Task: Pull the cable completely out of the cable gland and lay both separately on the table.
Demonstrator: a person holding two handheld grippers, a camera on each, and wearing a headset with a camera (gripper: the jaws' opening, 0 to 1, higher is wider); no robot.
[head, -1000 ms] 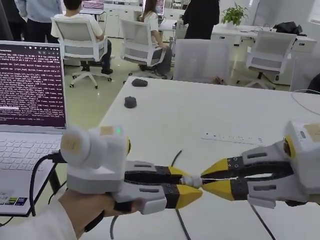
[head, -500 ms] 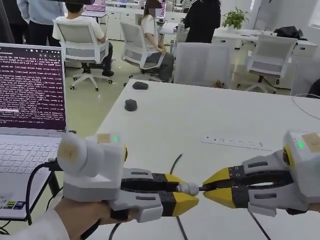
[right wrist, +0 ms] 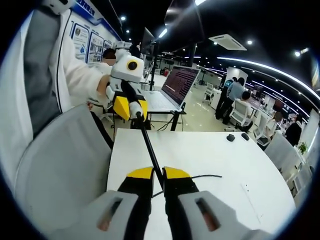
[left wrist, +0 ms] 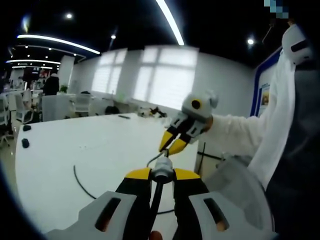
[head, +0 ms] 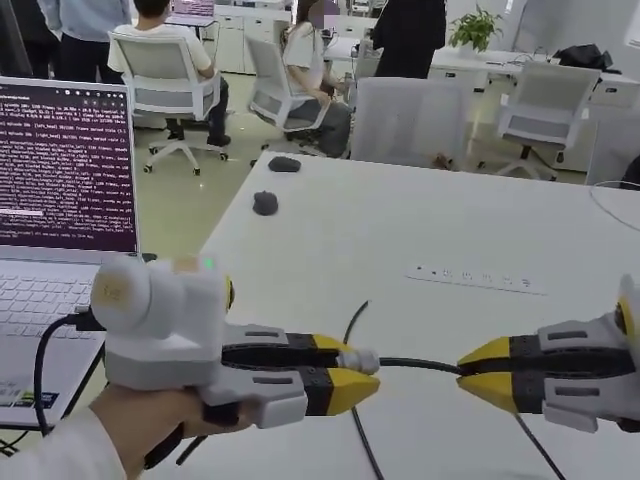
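My left gripper (head: 366, 366) is shut on a small white cable gland (head: 359, 357), held above the white table (head: 400, 220). A black cable (head: 420, 364) runs taut out of the gland to my right gripper (head: 463, 366), which is shut on it a short way off. More of the cable loops on the table below. In the left gripper view the gland (left wrist: 162, 169) sits between the yellow tips, with the right gripper (left wrist: 172, 142) beyond. In the right gripper view the cable (right wrist: 147, 145) stretches from my jaws up to the left gripper (right wrist: 131, 111).
An open laptop (head: 60, 190) stands at the left on a stand. Two dark mice (head: 264, 203) lie at the table's far left, and a white power strip (head: 470, 278) lies mid-table. Office chairs and people are beyond the table. A white chair (right wrist: 60, 165) is behind me.
My right gripper has pulled away to the right, and a longer stretch of black cable now shows between it and the gland. The left gripper has shifted slightly left.
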